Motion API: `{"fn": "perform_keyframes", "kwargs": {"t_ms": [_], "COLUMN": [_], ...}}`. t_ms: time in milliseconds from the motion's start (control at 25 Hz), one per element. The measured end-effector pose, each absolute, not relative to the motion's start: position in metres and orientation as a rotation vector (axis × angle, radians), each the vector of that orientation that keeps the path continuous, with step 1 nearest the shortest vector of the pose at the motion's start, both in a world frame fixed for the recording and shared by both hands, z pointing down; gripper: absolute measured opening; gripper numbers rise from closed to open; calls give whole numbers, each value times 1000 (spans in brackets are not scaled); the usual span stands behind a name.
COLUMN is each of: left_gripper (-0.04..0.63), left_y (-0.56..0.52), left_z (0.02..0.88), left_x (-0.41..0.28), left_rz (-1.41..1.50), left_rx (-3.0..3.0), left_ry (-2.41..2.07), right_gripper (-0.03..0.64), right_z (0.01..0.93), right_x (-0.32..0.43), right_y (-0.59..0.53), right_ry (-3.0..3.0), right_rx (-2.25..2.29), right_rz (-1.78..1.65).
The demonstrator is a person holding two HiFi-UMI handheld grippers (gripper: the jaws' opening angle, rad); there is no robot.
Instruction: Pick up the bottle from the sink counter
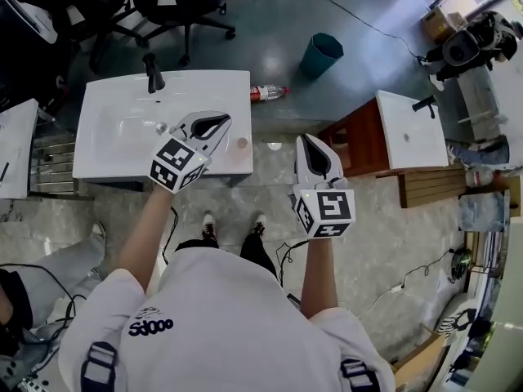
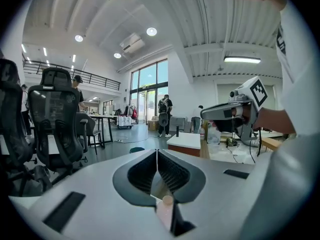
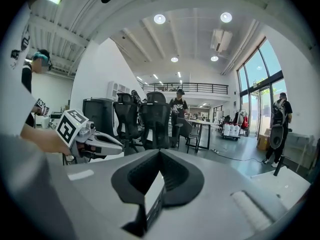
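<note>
- Not picked up yet: small pale pink bottle with round beige cap (image 1: 242, 143) standing on white sink counter (image 1: 204, 84), near its right front corner.
- Left gripper (image 1: 222, 123) just beside the bottle, jaws pressed together, empty.
- Right gripper (image 1: 303, 140) off the counter, jaws also together, holding nothing.
- Still to do: opening, gripping, lifting.
- Bottle body seen mostly from above, so shape hard to judge.

The sink surface (image 1: 106, 158) looks smooth, glossy white (ceramic, by the look), its tap (image 1: 154, 73) matt black. Just beside the sink surface, the bottle (image 1: 268, 93) is clear plastic with a red label. To the right of it, a cabinet (image 1: 357, 141) shows reddish wood; the floor (image 1: 270, 31) is polished grey.
</note>
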State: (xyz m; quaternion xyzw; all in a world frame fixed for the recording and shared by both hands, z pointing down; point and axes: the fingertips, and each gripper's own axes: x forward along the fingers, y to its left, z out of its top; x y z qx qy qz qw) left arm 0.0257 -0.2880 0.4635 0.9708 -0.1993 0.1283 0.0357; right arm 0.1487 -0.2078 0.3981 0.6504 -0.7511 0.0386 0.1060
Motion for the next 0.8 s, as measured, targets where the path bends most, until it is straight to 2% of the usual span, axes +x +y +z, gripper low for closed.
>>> {"fn": "perform_keyframes", "kwargs": {"t_ms": [80, 320, 800], "left_gripper": [14, 101, 198], "left_y": [-288, -281, -272], "left_z": [474, 516, 600], "left_x": [32, 57, 77], "left_rz": [407, 435, 513], "left_rx": [2962, 2866, 2889], "left_ry": [-600, -499, -435], "right_gripper": [11, 11, 11], "right_z": [402, 417, 466], "right_x": [154, 172, 176], "right_y": [-212, -222, -213], "right_ry": [-2222, -2232, -2210], "right_rx": [1892, 1848, 1804], "right_rz": [119, 174, 320]}}
